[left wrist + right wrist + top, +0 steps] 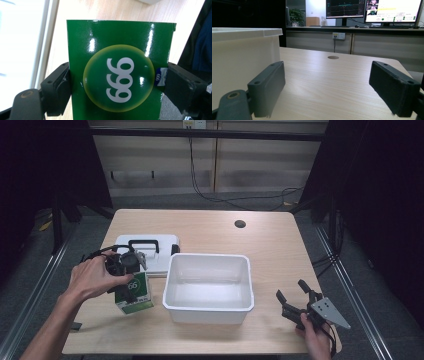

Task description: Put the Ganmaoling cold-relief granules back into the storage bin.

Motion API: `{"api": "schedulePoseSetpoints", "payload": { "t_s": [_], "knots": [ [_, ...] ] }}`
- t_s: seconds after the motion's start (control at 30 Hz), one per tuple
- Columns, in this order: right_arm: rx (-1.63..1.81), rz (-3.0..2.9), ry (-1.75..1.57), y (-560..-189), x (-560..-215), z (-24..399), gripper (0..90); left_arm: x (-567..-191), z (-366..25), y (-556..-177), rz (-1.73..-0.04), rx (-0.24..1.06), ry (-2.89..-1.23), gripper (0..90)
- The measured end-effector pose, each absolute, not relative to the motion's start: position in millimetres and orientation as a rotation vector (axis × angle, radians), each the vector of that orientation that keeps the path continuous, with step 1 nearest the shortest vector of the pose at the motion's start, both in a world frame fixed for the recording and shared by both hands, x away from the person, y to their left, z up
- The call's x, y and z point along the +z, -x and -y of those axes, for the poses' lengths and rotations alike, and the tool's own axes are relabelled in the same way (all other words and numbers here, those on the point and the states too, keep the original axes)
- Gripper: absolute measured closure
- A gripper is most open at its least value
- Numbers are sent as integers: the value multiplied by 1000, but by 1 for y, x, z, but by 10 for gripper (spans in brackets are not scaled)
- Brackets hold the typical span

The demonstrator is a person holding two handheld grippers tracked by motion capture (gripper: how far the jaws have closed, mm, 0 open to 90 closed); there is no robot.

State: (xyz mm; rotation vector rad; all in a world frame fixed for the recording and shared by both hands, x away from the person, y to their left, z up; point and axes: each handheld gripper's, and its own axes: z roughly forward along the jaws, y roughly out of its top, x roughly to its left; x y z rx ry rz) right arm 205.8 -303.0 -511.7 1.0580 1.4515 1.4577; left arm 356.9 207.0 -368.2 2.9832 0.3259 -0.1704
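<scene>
Green carton point(120, 72) clamped by downward-pointing left tool point(127, 270); right tool point(292, 297) gapes.

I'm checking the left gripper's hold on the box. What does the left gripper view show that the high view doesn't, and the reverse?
Left gripper view: the glossy green carton close up, white "999" in a yellow-ringed circle, both black pads pressed on its sides.

High view: the empty white plastic tub, the white case with a black handle, and the open right gripper.

Both: the carton, the left gripper and the wooden table.
</scene>
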Motion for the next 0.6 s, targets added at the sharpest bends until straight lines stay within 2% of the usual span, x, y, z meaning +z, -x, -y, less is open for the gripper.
{"api": "schedulePoseSetpoints", "payload": {
  "t_s": [0.6],
  "knots": [
    [1458,-1452,-1058,-206,-512,303,128,-333,-206,-354,-307,-87,-2941,163]
  ]
}}
